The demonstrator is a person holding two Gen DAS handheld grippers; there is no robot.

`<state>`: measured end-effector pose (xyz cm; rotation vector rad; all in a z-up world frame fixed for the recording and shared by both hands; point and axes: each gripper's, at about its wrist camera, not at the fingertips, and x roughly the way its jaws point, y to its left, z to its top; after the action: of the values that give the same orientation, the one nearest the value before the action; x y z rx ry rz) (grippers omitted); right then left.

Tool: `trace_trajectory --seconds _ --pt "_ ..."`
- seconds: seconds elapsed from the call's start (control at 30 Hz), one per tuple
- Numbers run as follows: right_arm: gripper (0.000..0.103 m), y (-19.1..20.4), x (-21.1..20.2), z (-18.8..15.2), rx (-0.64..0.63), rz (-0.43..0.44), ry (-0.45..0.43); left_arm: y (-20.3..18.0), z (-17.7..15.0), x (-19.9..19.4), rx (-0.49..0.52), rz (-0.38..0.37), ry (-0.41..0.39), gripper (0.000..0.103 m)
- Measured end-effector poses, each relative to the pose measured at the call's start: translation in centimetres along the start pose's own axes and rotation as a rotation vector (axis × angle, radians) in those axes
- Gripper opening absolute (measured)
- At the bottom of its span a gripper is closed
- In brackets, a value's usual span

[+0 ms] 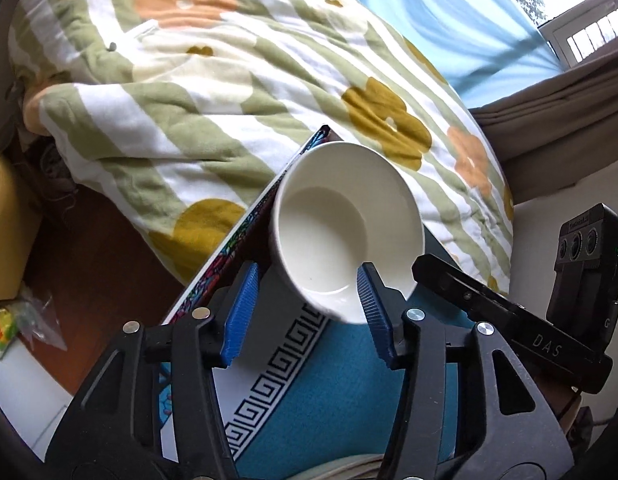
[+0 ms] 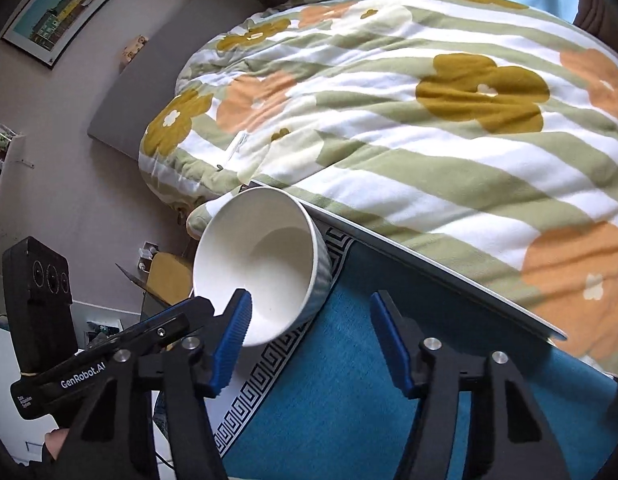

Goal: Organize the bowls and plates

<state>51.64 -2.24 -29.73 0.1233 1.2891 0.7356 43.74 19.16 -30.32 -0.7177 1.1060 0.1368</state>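
A white bowl [image 1: 329, 232] with a ribbed outer wall [image 2: 269, 264] stands on a teal mat [image 1: 329, 392] with a black-and-white key-pattern border. My left gripper [image 1: 307, 268] is open just in front of it. Its right pad overlaps the near rim and its left pad stays outside the bowl. My right gripper [image 2: 311, 294] is open too, its left pad at the bowl's rim and only mat [image 2: 349, 380] between its fingers. Each view shows the other gripper's black finger [image 1: 449, 280] [image 2: 169, 320] close beside the bowl. Neither pair of pads pinches the bowl.
A flowered green-striped quilt [image 1: 229, 92] [image 2: 429, 140] lies on the bed right behind the mat. A board with a colourful edge [image 1: 229, 248] carries the mat. A yellow box [image 1: 5, 220] and a plastic bag [image 1: 29, 316] sit on the brown floor at left.
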Motion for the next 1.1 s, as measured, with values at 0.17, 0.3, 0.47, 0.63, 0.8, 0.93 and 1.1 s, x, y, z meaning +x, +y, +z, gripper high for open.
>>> trace_trajectory --seconds 0.17,0.3,0.47,0.63,0.8,0.93,1.1 --pt "0.029 -0.4 1.9 0.6 0.020 0.005 0.009 0.7 0.6 1.6 0.001 0.002 0.016 0.026" --pt "0.017 -0.1 2.4 0.7 0.005 0.003 0.015 0.9 0.5 1.8 0.006 0.017 0.003 0.022" --pt "0.017 0.1 2.4 0.7 -0.013 -0.021 0.013 -0.3 0.1 1.5 0.072 0.066 -0.011 0.022" --pt "0.017 0.0 1.8 0.3 -0.015 -0.024 -0.009 -1.2 0.0 0.7 0.110 0.074 -0.035 0.022" --pt "0.017 0.5 -1.0 -0.6 -0.017 -0.011 -0.063 -2.8 -1.0 -1.3 0.141 0.066 -0.062 0.022" --pt "0.017 1.2 -5.0 -2.4 -0.024 -0.011 -0.122 -5.0 -2.7 -4.5 0.163 0.050 -0.094 0.022" --pt "0.017 1.7 -11.7 -6.1 -0.022 -0.006 -0.206 -8.9 -6.7 -9.5 0.213 0.027 -0.146 0.022"
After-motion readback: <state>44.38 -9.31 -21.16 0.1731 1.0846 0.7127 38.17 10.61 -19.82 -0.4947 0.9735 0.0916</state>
